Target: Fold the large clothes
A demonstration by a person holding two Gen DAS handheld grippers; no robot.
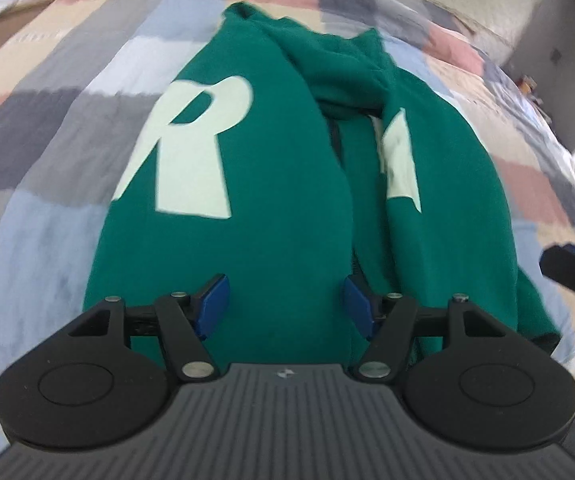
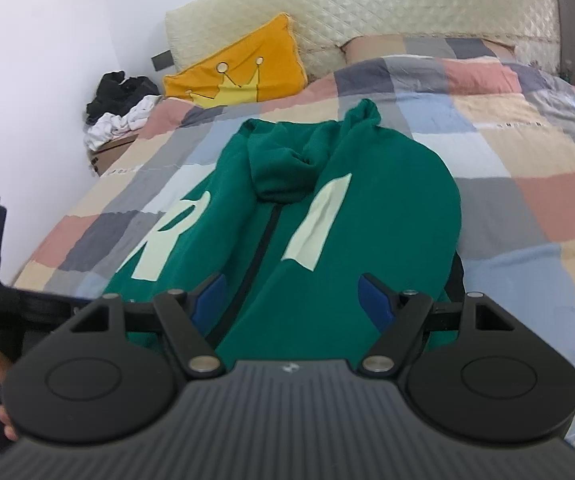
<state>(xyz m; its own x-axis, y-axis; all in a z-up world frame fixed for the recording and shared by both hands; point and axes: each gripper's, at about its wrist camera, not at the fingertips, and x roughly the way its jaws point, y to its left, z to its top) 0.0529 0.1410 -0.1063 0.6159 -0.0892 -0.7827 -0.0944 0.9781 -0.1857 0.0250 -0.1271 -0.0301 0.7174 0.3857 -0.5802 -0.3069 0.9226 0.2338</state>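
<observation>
Nearest: my left gripper (image 1: 284,300), jaws spread, nothing between the blue pads, hovering over the near hem. My right gripper (image 2: 290,300), likewise spread and empty. Beneath both: green hoodie (image 2: 295,216), pale lettering, dark zip, lying front-up lengthwise on the checked quilt (image 2: 519,160), sides folded inward, hood bunched at the far end. Beyond: yellow crown cushion (image 2: 243,68), then the quilted headboard (image 2: 387,4).

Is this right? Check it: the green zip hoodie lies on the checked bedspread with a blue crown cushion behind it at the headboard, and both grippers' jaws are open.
One thing is wrong: the crown cushion is orange-yellow, not blue, as the right wrist view shows. The rest stands: the green zip hoodie lies on the checked bedspread, and the left gripper and right gripper have open jaws.
</observation>
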